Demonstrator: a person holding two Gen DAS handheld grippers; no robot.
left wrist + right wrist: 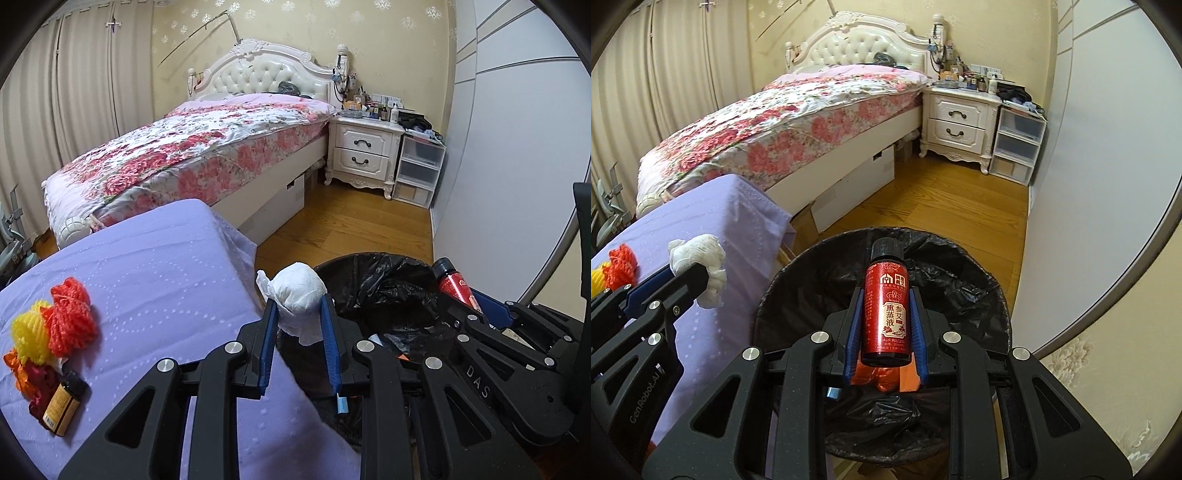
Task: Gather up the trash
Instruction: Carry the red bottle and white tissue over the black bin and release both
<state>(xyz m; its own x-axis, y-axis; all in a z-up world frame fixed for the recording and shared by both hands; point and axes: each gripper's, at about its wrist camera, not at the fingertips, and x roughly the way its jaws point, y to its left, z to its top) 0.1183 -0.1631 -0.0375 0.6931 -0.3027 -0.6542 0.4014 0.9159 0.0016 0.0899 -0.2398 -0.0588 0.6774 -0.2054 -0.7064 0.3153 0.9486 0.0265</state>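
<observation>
step: carrying trash to bin | my left gripper (pixel 298 314) clamps tissue wad (pixel 299 291), bin (pixel 388 291) at 3 o'clock | my right gripper (pixel 886 314) clamps red bottle (pixel 885 310) over bin | next: release both inside

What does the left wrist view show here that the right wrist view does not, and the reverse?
Only the left wrist view shows the small brown bottle lying on the purple cloth beside the full bunch of orange and yellow yarn.

Only the right wrist view shows the red bottle's label face on and the orange wrappers already in the bin.

Both show the left gripper shut on the crumpled tissue, the right gripper shut on the red bottle over the black-lined trash bin, and the bed.
</observation>
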